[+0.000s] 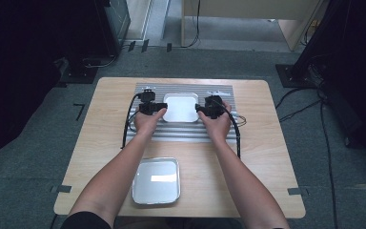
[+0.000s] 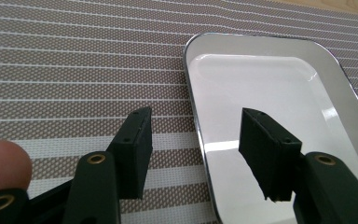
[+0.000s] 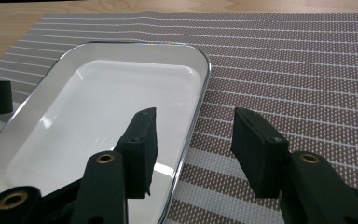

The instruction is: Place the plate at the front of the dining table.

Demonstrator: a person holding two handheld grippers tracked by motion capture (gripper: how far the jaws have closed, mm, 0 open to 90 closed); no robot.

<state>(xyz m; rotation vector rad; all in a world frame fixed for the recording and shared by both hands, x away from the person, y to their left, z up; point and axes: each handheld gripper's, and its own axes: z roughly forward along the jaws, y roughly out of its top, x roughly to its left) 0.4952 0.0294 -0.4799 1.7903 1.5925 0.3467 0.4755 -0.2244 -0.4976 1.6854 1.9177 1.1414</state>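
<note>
The tray [image 1: 181, 108] at frame centre is being straddled by both parted grippers, left [image 1: 158, 107] and right [image 1: 200, 109]; lifting is not yet done

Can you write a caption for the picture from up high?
Two hand-held grippers, left gripper and right gripper, flank a white tray on a striped mat.

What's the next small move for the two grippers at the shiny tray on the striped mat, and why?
Probably draw both grippers outward, off the shiny rectangular metal tray. It lies flat on the striped grey placemat. The left gripper and right gripper each straddle a rim, open, pads clear of it: the tray looks released.
</note>
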